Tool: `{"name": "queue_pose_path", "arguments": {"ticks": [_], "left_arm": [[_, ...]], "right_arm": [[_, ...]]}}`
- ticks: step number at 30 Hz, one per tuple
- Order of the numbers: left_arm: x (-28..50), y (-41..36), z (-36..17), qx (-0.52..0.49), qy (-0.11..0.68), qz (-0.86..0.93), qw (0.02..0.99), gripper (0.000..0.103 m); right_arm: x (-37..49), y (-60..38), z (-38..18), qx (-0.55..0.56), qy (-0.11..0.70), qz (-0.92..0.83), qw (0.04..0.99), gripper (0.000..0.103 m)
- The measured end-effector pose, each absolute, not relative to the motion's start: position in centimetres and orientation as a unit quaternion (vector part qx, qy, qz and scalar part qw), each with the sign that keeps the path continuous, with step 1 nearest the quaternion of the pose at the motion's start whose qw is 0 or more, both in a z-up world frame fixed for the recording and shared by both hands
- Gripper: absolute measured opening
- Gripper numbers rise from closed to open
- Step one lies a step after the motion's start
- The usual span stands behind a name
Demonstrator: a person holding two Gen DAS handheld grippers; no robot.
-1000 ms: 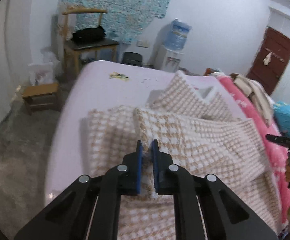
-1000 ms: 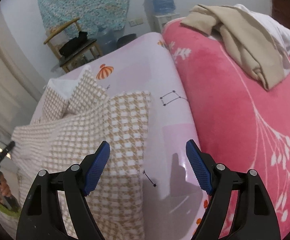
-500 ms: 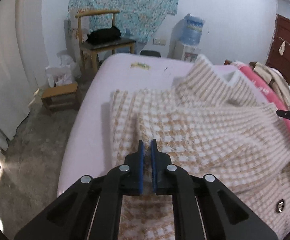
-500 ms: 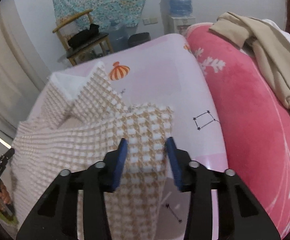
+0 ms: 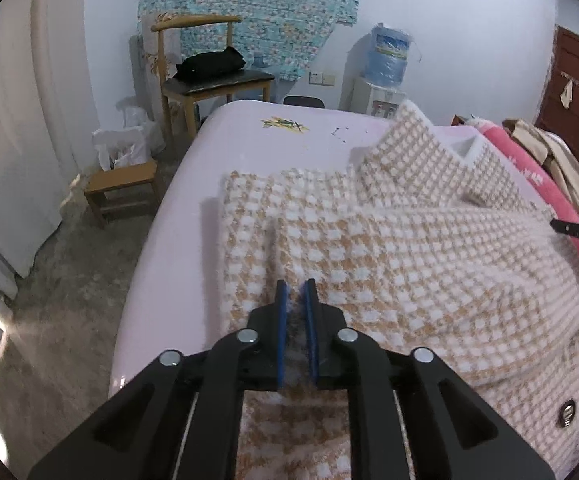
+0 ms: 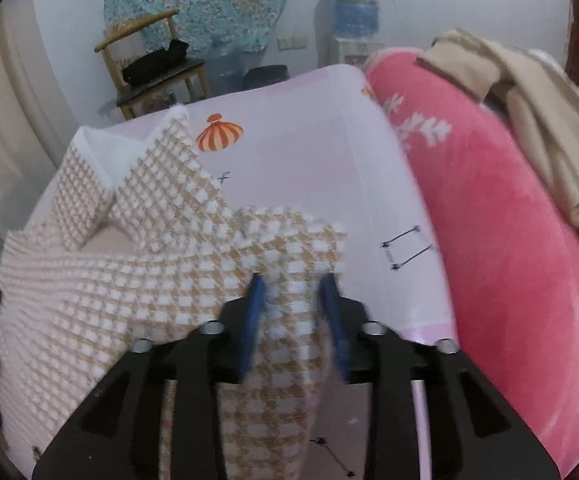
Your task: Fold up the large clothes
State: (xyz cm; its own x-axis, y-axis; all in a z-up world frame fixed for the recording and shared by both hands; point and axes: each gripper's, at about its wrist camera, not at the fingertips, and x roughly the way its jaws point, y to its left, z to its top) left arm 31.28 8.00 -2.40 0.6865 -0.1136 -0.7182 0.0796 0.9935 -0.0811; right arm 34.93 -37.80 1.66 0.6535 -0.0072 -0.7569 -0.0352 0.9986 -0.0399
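A: Biggest first. The bed (image 5: 177,216), pale lilac sheet, is cut off at the near end in both views. The checked coat (image 5: 409,248), beige and white, is spread across it, collar toward the far end. Its lower hem is hidden under the tongs.

B: The pink blanket (image 6: 489,240)?

A: It lies along the bed's right side with tan clothes (image 6: 529,92) heaped on it; their far part runs out of frame. There's bare sheet between the coat's right edge and the blanket, and more past the collar. On the left the coat stops short of the mattress edge, then there's open floor.

B: Tongs?

A: The left gripper (image 5: 295,296) has its jaws nearly together, just easing apart, with a fold of the coat pinched between the blue pads. The right gripper (image 6: 293,292) is blurred. Its jaws stand about half apart, just widening, with a sleeve end between them. I can't tell if the pads press on it.

B: Small stuff?

A: A dark button (image 5: 567,414) sits near the coat's front edge. The wooden stool (image 5: 121,188) stands on the floor just beside the bed.
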Motion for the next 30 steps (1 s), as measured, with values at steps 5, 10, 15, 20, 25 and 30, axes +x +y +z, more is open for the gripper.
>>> {"name": "queue_pose_path", "arguments": {"ticks": [5,10,15,20,25,30], "left_arm": [[29.9,8.5,0.1,-0.032,0.350,-0.058,0.934,0.018],[30.7,5.8,0.7,-0.024,0.356,-0.106,0.928,0.019],[33.5,4.9,-3.1,-0.028,0.414,-0.094,0.905,0.021],[32.5,4.5,-1.2,-0.017,0.397,-0.105,0.912,0.021],[29.9,2.5,-0.3,0.014,0.389,-0.164,0.906,0.022],[30.0,1.3,-2.4,0.043,0.422,-0.150,0.893,0.023]], "right_arm": [[31.7,-36.7,4.9,-0.033,0.369,0.045,0.928,0.065],[30.6,-32.1,3.6,-0.070,0.398,0.129,0.905,0.072],[32.2,-31.6,-1.2,-0.078,0.455,0.101,0.881,0.072],[30.5,-29.6,1.0,-0.108,0.440,0.097,0.886,0.072],[26.9,-25.4,0.9,-0.154,0.427,0.169,0.875,0.072],[26.7,-26.3,-1.4,-0.159,0.453,0.149,0.864,0.075]]}}
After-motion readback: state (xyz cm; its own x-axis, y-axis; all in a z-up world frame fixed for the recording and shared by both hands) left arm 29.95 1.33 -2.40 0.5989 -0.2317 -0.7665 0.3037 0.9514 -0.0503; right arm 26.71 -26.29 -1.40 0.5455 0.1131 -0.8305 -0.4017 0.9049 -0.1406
